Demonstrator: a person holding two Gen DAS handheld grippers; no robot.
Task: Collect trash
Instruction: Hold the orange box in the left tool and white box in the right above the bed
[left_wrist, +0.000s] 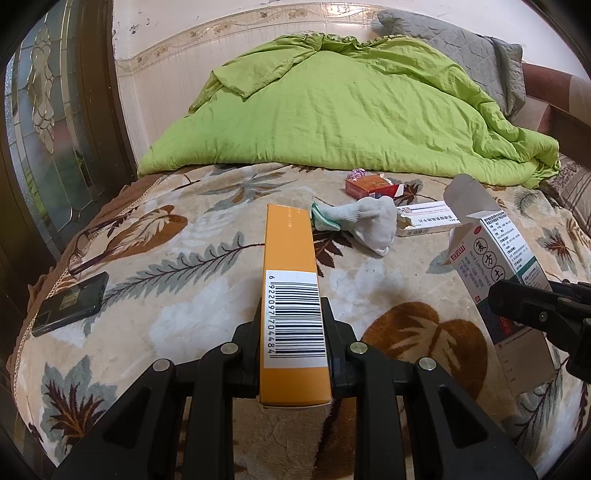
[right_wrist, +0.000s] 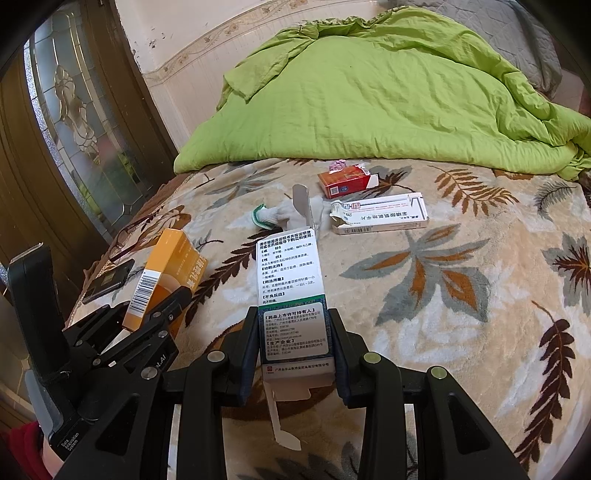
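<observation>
My left gripper (left_wrist: 290, 314) is shut on a long orange box (left_wrist: 290, 258) with a barcode, held above the bed; it also shows in the right wrist view (right_wrist: 162, 273). My right gripper (right_wrist: 293, 321) is shut on a white medicine box (right_wrist: 290, 277) with open flaps, also seen in the left wrist view (left_wrist: 495, 258). On the leaf-patterned blanket (right_wrist: 443, 277) lie a red cigarette pack (right_wrist: 343, 182), a torn white pill box (right_wrist: 380, 216), a white sock (left_wrist: 369, 218) and a small pink wrapper (left_wrist: 357, 172).
A crumpled green quilt (left_wrist: 332, 103) covers the far half of the bed, a grey pillow (left_wrist: 461, 48) behind it. A black phone (left_wrist: 70, 304) and glasses (left_wrist: 96, 240) lie near the bed's left edge. A dark wooden door with glass (left_wrist: 48, 110) stands left.
</observation>
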